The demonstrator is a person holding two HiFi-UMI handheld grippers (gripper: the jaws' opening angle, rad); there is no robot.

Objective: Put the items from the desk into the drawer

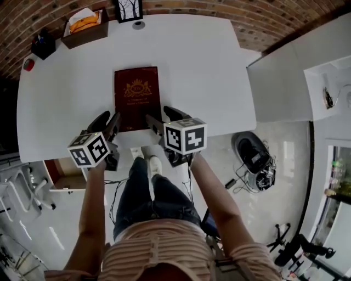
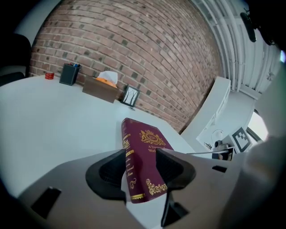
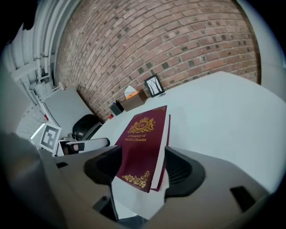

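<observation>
**Book flat at the near edge, both tongs spread at its corners**

So the book (image 1: 137, 97) is a maroon hardback with a gold crest and gold scrollwork in the corners. It has a crisp rectangular shape and lies cover-up on the smooth white counter (image 1: 208, 71), with its bottom edge right at the counter's near edge.

The left tongs (image 1: 109, 122) are at the book's near left corner. In the left gripper view the dark ribbed pads stand wide apart with the spine corner between them, and I can't see them pressing on it. The right tongs (image 1: 163, 118) are the same at the near right corner, spread wide around the cover and the white page block, not clamped.

Past the book's far edge there's a small black-framed picture (image 1: 129, 10). Further left of that are a brown tissue box (image 1: 85, 30) with a tissue poking out, a black pen holder (image 1: 43, 45) and a small red thing (image 1: 28, 65). Below and left of the book, under the counter edge, sits what looks like an open wood-toned drawer (image 1: 63, 173).
</observation>
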